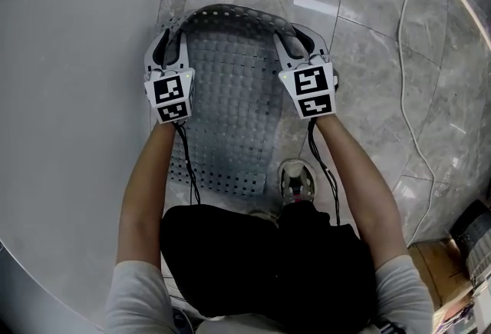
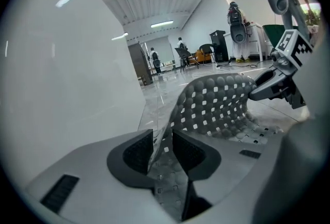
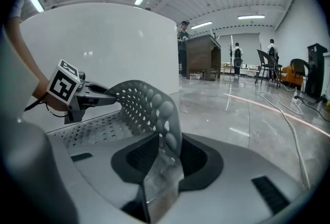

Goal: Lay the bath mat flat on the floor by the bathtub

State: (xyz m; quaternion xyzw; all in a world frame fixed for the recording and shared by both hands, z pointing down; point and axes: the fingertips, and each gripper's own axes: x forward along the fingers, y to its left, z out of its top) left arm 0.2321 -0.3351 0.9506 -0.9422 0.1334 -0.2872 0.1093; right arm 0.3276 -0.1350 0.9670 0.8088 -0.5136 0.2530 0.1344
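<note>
- While the right claw [image 3: 164, 158] clamps one corner of the bath mat [image 1: 230, 102], the left claw [image 2: 162, 148] stands slack around the other.
- The mat lies behind both claws, its far edge arched between them, with the bathtub [image 1: 69, 94] to the left.
- Likely next: lower, release, flatten.

Grey bath mat [image 1: 230, 102], bumpy with square holes, near part flat on the tiled floor [image 1: 376, 33] beside the white bathtub [image 1: 69, 94], far end arched upward.

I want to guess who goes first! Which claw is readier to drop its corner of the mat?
Left, probably. The left claw has its jaws apart around the bath mat, so that corner can slip free; the right claw pinches its raised corner.
</note>
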